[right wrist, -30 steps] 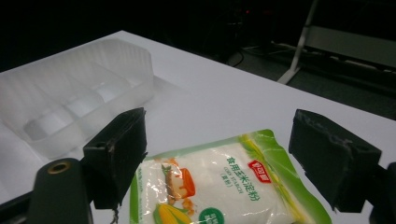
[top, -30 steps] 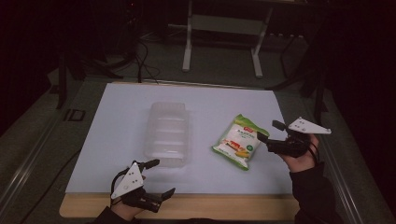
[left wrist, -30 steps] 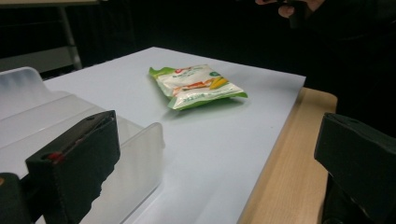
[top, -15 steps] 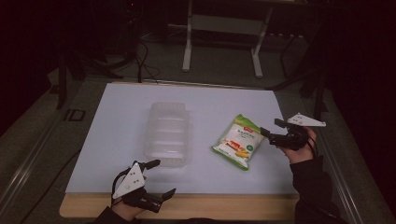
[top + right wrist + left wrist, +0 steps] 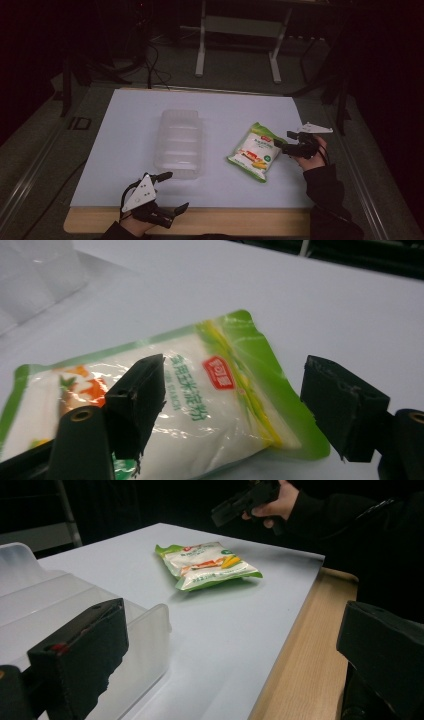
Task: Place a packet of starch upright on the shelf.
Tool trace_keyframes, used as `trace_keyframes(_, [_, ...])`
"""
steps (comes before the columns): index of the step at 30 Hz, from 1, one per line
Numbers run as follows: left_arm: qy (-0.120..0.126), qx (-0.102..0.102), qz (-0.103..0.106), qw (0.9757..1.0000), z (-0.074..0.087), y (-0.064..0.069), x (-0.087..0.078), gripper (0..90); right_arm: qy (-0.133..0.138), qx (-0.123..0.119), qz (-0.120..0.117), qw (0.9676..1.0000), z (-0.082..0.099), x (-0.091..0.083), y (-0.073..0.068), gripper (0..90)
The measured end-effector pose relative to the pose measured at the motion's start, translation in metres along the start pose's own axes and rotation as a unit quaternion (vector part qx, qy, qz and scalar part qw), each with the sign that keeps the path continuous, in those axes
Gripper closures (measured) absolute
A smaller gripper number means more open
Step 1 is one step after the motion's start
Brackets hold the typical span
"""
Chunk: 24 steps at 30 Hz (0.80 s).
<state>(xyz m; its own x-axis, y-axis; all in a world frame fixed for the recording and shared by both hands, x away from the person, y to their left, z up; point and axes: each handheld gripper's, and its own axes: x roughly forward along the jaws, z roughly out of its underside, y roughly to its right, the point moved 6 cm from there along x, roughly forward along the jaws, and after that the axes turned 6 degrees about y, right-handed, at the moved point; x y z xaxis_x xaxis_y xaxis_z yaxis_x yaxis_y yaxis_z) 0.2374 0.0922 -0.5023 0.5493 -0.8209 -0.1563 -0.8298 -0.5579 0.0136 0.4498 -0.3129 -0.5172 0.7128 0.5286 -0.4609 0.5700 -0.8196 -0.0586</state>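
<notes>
The green and white pouch (image 5: 254, 151) lay flat on the white mat (image 5: 125, 125), right of the clear plastic tray (image 5: 178, 142). It looked soft, light and slippery, so its sealed edge seemed the best hold. The right gripper (image 5: 281, 146) had just been closing, jaws spread around that edge without pressing. The left gripper (image 5: 172, 192) waited spread near the tray; nothing blocked the way.

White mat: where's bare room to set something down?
Free: the far strip of the white mat beyond the clear tray; the left strip beside the tray; the near-right corner below the snack bag. Crowded: bag's right edge, where the right gripper closes in.
</notes>
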Motion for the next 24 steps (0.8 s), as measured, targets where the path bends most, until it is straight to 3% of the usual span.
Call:
trace_keyframes(8, [-0.003, 0.002, -0.001, 1.0000, 0.001, 0.001, 0.001, 0.6, -0.036, 0.020, 0.008, 0.9991, 0.022, 0.018, 0.015, 25.7])
trace_keyframes(13, [-0.004, 0.001, 0.001, 1.0000, 0.001, 0.002, 0.002, 0.6, -0.054, 0.038, 0.004, 0.9978, 0.035, 0.026, 0.018, 25.4])
trace_keyframes(19, [-0.009, 0.003, 0.002, 1.0000, 0.002, 0.003, 0.004, 0.6, -0.079, 0.042, 0.009, 0.9960, 0.041, 0.032, 0.018, 25.8])
trace_keyframes(23, [-0.010, 0.004, 0.004, 0.9999, 0.002, 0.004, 0.004, 0.6, -0.080, 0.059, 0.006, 0.9950, 0.045, 0.034, 0.017, 28.9])
trace_keyframes(24, [-0.010, 0.004, 0.006, 0.9999, 0.002, 0.004, 0.004, 0.6, -0.080, 0.058, 0.008, 0.9951, 0.045, 0.033, 0.015, 36.3])
